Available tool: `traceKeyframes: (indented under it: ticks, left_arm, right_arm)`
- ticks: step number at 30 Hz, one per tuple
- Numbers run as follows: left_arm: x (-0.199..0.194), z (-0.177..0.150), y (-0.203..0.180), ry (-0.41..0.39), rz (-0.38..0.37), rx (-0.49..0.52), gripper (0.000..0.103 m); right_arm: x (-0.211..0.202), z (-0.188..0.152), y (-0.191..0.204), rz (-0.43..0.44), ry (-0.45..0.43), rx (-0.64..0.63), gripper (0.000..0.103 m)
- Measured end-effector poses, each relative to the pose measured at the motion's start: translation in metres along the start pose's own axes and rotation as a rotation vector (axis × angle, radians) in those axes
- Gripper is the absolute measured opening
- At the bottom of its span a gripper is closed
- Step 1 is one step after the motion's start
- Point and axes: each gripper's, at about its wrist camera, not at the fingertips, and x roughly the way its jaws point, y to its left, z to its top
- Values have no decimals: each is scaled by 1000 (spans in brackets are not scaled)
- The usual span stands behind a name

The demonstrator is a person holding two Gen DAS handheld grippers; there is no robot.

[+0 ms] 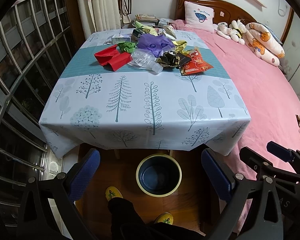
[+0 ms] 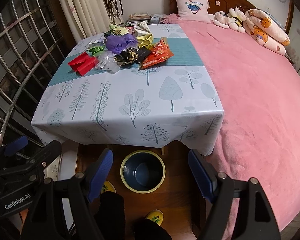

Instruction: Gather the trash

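Two hand-held grippers hang spread apart and empty above a wooden floor at the near edge of a worktop [image 1: 130, 100] draped in a pale blue cloth printed with trees. The left gripper [image 1: 150, 172] holds its blue-padded fingers [image 1: 84, 174] released, with nothing between them; the right gripper [image 2: 150, 172] does the same, and its black frame also shows at the lower right of the left wrist view. Directly below, on the floor between the fingers in both views, stands a round bin [image 1: 159, 175] with a pale yellow rim and a dark, empty inside, just in front of the worktop's hanging cloth.

The trash lies in a heap on the far half of the worktop, along a teal band in the cloth: a red folded wrapper [image 1: 112, 57] at the left, a crumpled clear plastic bottle [image 1: 146, 60] beside it, a black-and-gold crumpled foil [image 1: 168, 60], an orange snack packet [image 1: 198, 62] at the right, and behind them a purple plastic bag [image 1: 155, 43] and a green crumpled wrapper [image 1: 127, 46].

A bed [image 1: 260, 92] with a pink cover runs along the right side, touching the worktop. Two yellow slippers [image 1: 113, 193] and a dark trouser leg of the person show at the near edge of the floor.
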Motion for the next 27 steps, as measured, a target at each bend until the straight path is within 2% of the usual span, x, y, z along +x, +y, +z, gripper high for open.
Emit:
traceKeyframes:
  ticks: [10, 19, 27]
  left_arm:
    - [-3, -1, -3, -10, 3, -4, 100]
    - [-7, 11, 2, -16, -1, -2, 100]
    - [-6, 36, 21, -29, -71, -39, 100]
  right_arm:
    - [-6, 2, 4, -5, -13, -18, 78]
    - [-8, 9, 9, -16, -19, -29, 77]
    - [-10, 26, 29, -48, -30, -88, 77]
